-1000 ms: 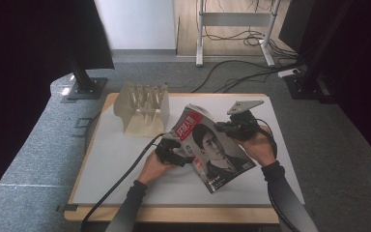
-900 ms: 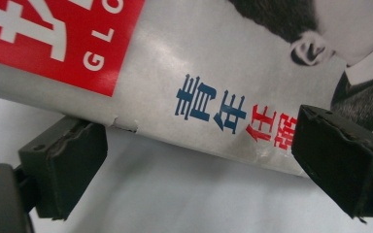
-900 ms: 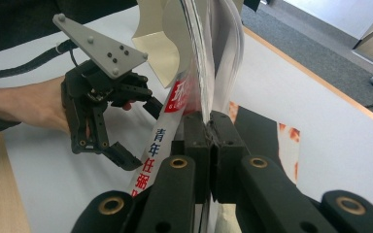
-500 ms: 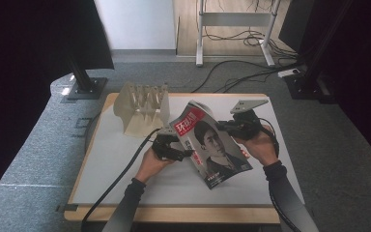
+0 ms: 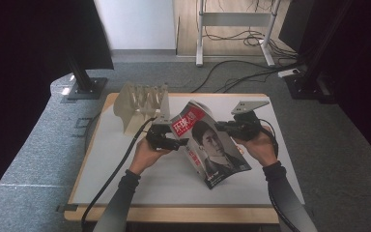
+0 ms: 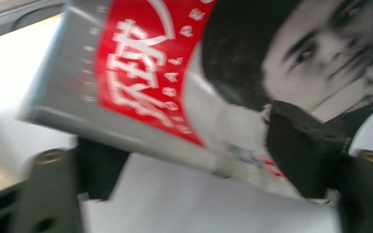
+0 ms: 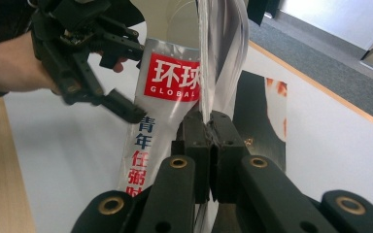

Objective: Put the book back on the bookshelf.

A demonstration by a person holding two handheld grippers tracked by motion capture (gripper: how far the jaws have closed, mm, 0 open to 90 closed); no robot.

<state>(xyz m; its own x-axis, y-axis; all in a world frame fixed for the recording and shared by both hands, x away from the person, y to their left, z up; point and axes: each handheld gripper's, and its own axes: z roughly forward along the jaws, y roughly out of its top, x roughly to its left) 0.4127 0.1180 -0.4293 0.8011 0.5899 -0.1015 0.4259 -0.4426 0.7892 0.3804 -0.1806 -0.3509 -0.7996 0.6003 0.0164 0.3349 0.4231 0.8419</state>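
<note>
A magazine (image 5: 212, 150) with a red title block and a face on its cover is tilted up off the white table top (image 5: 125, 164). My right gripper (image 5: 222, 126) is shut on the edge of its pages, which fan upward from the jaws (image 7: 209, 131). My left gripper (image 5: 176, 142) is open at the magazine's left edge. In the left gripper view the cover (image 6: 175, 87) lies across the gap between the two wide-apart jaws (image 6: 199, 155). The right gripper view shows the left gripper (image 7: 126, 77) with one finger (image 7: 124, 108) against the cover (image 7: 170, 97).
A pale slotted file rack (image 5: 142, 104) stands at the table's back left, just behind the left gripper. A black cable (image 5: 116, 174) trails from the left gripper over the front edge. Dark stands and floor cables lie beyond the table.
The left gripper has shifted slightly away from me along the magazine's left edge. The magazine stays raised in the right gripper, tilted a little more.
</note>
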